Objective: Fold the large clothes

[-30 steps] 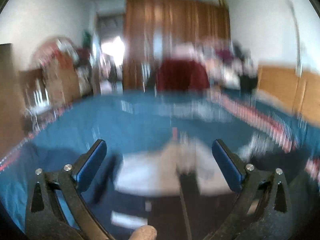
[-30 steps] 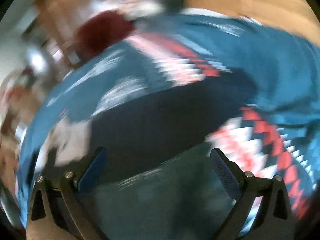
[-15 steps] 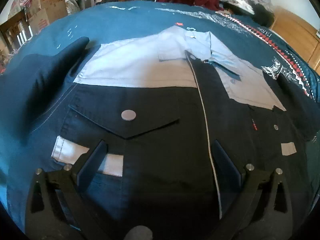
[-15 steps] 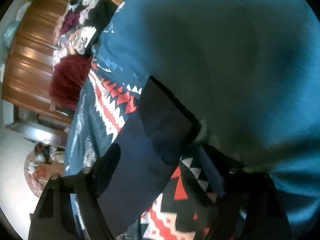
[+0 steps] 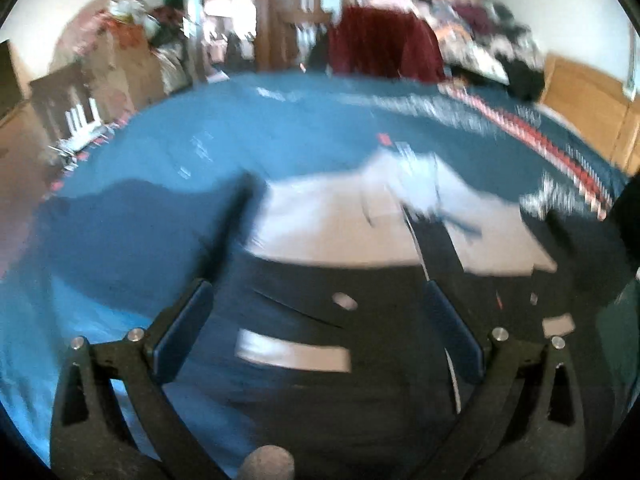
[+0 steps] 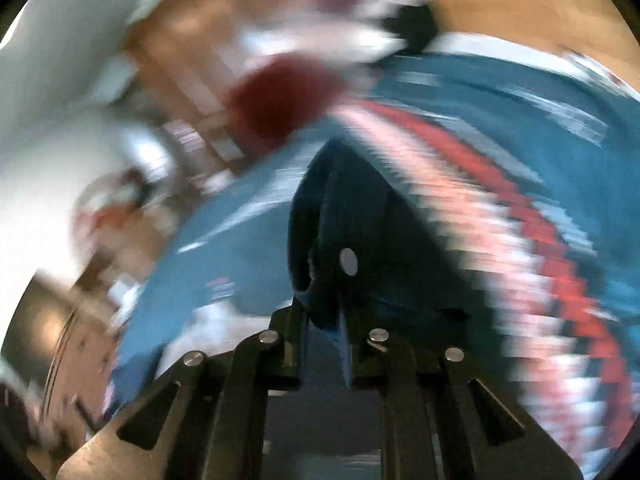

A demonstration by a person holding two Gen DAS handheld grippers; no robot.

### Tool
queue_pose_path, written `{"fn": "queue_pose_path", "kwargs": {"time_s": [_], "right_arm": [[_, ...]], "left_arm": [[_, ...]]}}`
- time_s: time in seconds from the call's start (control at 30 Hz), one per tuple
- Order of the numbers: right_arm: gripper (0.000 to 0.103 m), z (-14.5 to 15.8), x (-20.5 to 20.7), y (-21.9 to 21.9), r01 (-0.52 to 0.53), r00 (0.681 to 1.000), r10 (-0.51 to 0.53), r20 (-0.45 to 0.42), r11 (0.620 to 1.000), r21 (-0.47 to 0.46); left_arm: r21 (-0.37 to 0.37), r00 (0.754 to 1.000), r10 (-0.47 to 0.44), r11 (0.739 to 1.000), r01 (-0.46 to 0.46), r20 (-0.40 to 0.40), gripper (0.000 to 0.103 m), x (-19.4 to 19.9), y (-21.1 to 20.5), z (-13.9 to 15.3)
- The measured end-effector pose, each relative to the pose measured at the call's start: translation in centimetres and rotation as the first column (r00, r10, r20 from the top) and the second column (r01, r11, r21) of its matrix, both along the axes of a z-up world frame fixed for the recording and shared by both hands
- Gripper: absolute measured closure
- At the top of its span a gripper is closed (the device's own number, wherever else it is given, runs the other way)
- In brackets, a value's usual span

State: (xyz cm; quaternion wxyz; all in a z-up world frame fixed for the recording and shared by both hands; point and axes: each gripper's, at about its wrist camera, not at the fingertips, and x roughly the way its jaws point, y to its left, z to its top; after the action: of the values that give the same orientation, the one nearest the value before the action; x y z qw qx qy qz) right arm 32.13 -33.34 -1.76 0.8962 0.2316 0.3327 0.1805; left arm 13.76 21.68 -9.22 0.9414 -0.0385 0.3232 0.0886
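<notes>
Two grippers, two different states: my right gripper has its blue pads pressed together on a fold of dark navy cloth with a round snap button showing just above the pinch, while my left gripper has its fingers spread wide with nothing between them. Half a second ago the right fingers stood apart over a dark cuff end lying on the bedspread; now they are clamped, so I judge the sleeve of the shirt has just been picked up and the first fold can begin. The left view has swung up as well, from looking steeply down on the chest pocket to looking more level across the bed.

From the left fingers outward: the navy lower half of the shirt lies flat directly beneath and ahead of them, with a pale strip between the pads and the light blue yoke and collar beyond. The shirt is spread front-up on the blue patterned bedspread. Both views are smeared by motion, so I cannot say for certain that the held piece is the cuff and not another edge. Past the bed, a dark red garment hangs before the wooden wardrobe.
</notes>
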Motion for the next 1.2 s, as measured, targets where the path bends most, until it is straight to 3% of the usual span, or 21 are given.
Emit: {"fn": "queue_pose_path", "kwargs": {"time_s": [0.1, 0.17, 0.23, 0.3, 0.4, 0.47, 0.57, 0.7, 0.8, 0.83, 0.87, 0.9, 0.93, 0.97, 1.0, 1.03, 1.07, 1.13, 1.2], "right_arm": [[0.085, 2.2, 1.1, 13.2, -0.190, 0.980, 0.185, 0.069, 0.980, 0.063], [0.086, 1.8, 2.3, 21.7, -0.285, 0.957, 0.278, 0.078, 0.953, 0.100], [0.086, -0.3, 3.6, 29.5, -0.356, 0.934, 0.354, 0.043, 0.920, 0.162], [0.085, -3.4, 4.4, 37.2, -0.413, 0.909, 0.416, 0.000, 0.902, 0.130], [0.069, -9.1, 5.4, 45.1, -0.462, 0.877, 0.471, -0.101, 0.881, 0.100], [0.065, -12.0, 5.0, 46.9, -0.455, 0.872, 0.459, -0.172, 0.888, 0.067], [0.058, -13.2, 3.1, 44.7, -0.449, 0.873, 0.457, -0.170, 0.889, 0.087], [0.058, -13.9, -0.3, 35.9, -0.378, 0.916, 0.369, -0.156, 0.925, -0.033], [0.059, -18.0, -0.6, 27.4, -0.252, 0.947, 0.205, -0.249, 0.952, -0.174], [0.064, -20.1, -0.3, 25.5, -0.218, 0.941, 0.143, -0.306, 0.949, -0.226], [0.088, -22.2, -0.2, 23.5, -0.199, 0.922, 0.104, -0.374, 0.954, -0.225], [0.091, -22.3, -0.3, 22.9, -0.191, 0.925, 0.105, -0.365, 0.959, -0.210], [0.084, -21.6, -0.5, 23.0, -0.183, 0.932, 0.091, -0.352, 0.954, -0.237], [0.065, -20.3, -0.8, 23.9, -0.169, 0.944, 0.070, -0.323, 0.941, -0.293], [0.057, -18.5, -1.0, 25.5, -0.156, 0.963, 0.077, -0.258, 0.939, -0.305], [0.046, -16.9, -1.2, 27.0, -0.166, 0.975, 0.112, -0.194, 0.943, -0.288], [0.043, -15.4, -1.3, 30.3, -0.209, 0.975, 0.178, -0.131, 0.935, -0.287], [0.043, -14.1, -1.2, 36.2, -0.325, 0.946, 0.311, -0.092, 0.897, -0.300], [0.043, -14.2, -0.6, 43.3, -0.463, 0.883, 0.461, -0.087, 0.826, -0.321]], "left_arm": [[-0.029, 0.995, 0.048, 0.999, -0.046, 0.082, 0.000, -2.1, 3.4, 3.1], [-0.053, 0.988, 0.075, 0.996, -0.069, 0.131, 0.000, -3.3, 5.5, 4.8], [-0.078, 0.983, 0.091, 0.994, -0.079, 0.162, 0.000, -4.2, 7.6, 5.6], [-0.085, 0.982, 0.108, 0.992, -0.096, 0.154, 0.000, -4.8, 9.5, 5.7], [-0.088, 0.982, 0.128, 0.989, -0.117, 0.136, 0.000, -5.2, 11.2, 5.1], [-0.101, 0.983, 0.139, 0.987, -0.127, 0.117, 0.000, -5.4, 12.3, 4.2], [-0.131, 0.986, 0.151, 0.981, -0.140, 0.075, 0.000, -5.4, 13.9, 2.3], [-0.148, 0.982, 0.188, 0.972, -0.183, 0.026, 0.000, -6.4, 16.4, 0.2], [-0.153, 0.971, 0.237, 0.959, -0.239, -0.035, 0.000, -7.2, 18.5, -1.6], [-0.148, 0.966, 0.253, 0.955, -0.258, -0.050, 0.000, -7.5, 19.1, -2.1], [-0.146, 0.960, 0.272, 0.950, -0.278, -0.058, 0.000, -7.9, 19.7, -2.3], [-0.150, 0.956, 0.287, 0.944, -0.294, -0.063, 0.000, -8.2, 20.2, -2.5], [-0.156, 0.950, 0.304, 0.938, -0.311, -0.068, 0.000, -8.5, 20.8, -2.7], [-0.162, 0.943, 0.324, 0.929, -0.332, -0.072, 0.000, -9.0, 21.4, -2.8], [-0.167, 0.940, 0.333, 0.925, -0.340, -0.069, 0.000, -9.3, 21.7, -2.8], [-0.170, 0.937, 0.343, 0.922, -0.349, -0.063, 0.000, -9.6, 21.9, -2.8], [-0.173, 0.934, 0.352, 0.918, -0.357, -0.058, 0.000, -9.8, 22.0, -2.9], [-0.181, 0.935, 0.352, 0.917, -0.355, -0.053, 0.000, -9.8, 22.0, -3.1], [-0.187, 0.938, 0.343, 0.919, -0.347, -0.054, 0.000, -9.5, 21.8, -3.4]]}}
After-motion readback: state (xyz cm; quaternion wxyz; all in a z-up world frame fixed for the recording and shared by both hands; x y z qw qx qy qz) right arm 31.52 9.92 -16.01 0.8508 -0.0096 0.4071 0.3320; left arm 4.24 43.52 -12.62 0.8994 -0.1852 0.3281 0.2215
